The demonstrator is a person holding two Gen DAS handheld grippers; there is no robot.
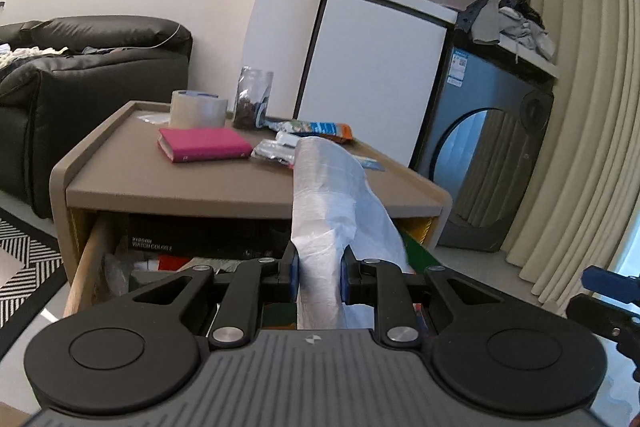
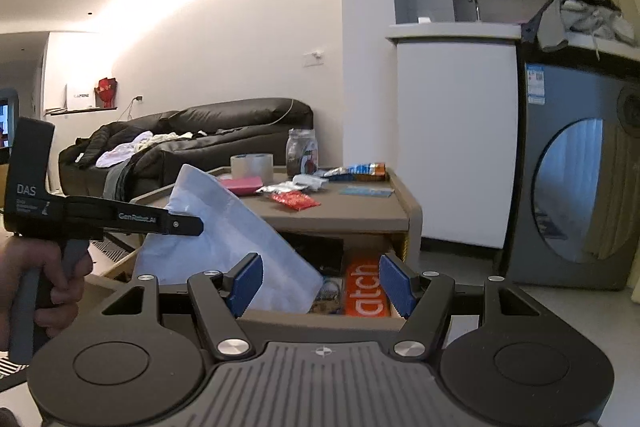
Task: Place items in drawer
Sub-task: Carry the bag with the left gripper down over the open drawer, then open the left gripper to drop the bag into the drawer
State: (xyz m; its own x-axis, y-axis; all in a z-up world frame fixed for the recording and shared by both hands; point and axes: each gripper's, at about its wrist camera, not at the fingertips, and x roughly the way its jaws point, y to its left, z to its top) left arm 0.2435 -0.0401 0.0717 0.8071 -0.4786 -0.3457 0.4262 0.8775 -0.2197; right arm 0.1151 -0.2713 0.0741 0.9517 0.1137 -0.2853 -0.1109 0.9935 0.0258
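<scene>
My left gripper (image 1: 319, 277) is shut on a white plastic bag (image 1: 332, 195), held upright over the open drawer (image 1: 86, 259) of a tan side table (image 1: 168, 187). From the right wrist view the same bag (image 2: 224, 239) hangs tilted above the drawer (image 2: 320, 319), pinched by the left gripper (image 2: 188, 225) in a person's hand. My right gripper (image 2: 320, 285) stands open in front of the drawer with nothing between its fingers. Inside the drawer lie a black watch box (image 1: 192, 241) and an orange box (image 2: 366, 293).
On the table top sit a pink book (image 1: 204, 143), a tape roll (image 1: 198, 109), a glass jar (image 1: 253, 99), snack packets (image 1: 320, 129) and a red packet (image 2: 296, 201). A black sofa (image 1: 88, 67) stands left; a washing machine (image 2: 576, 187) and curtain (image 1: 592, 107) right.
</scene>
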